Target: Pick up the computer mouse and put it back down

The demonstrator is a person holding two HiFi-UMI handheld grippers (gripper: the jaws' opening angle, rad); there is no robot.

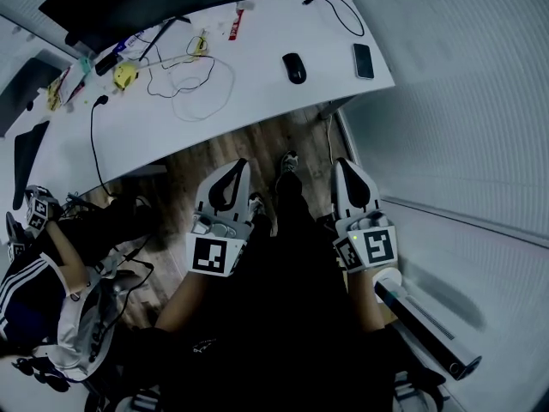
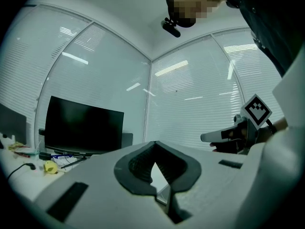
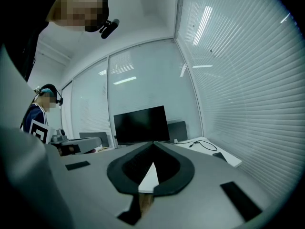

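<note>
The black computer mouse (image 1: 293, 67) lies on the white desk (image 1: 257, 93), toward its right side, with nothing touching it. Both grippers hang well short of it, in front of the desk's near edge and over the wooden floor. My left gripper (image 1: 238, 163) (image 2: 155, 143) is shut, its tips meeting with nothing between them. My right gripper (image 1: 343, 163) (image 3: 153, 143) is shut and empty too. Both point about level toward the desk. Neither gripper view shows the mouse.
A black phone (image 1: 363, 60) lies right of the mouse. A dark monitor (image 1: 146, 3), looped cables (image 1: 184, 84) and a yellow object (image 1: 125, 75) are on the desk's left. Another person (image 1: 34, 290) sits at the lower left. Blinds (image 1: 463, 101) cover the right wall.
</note>
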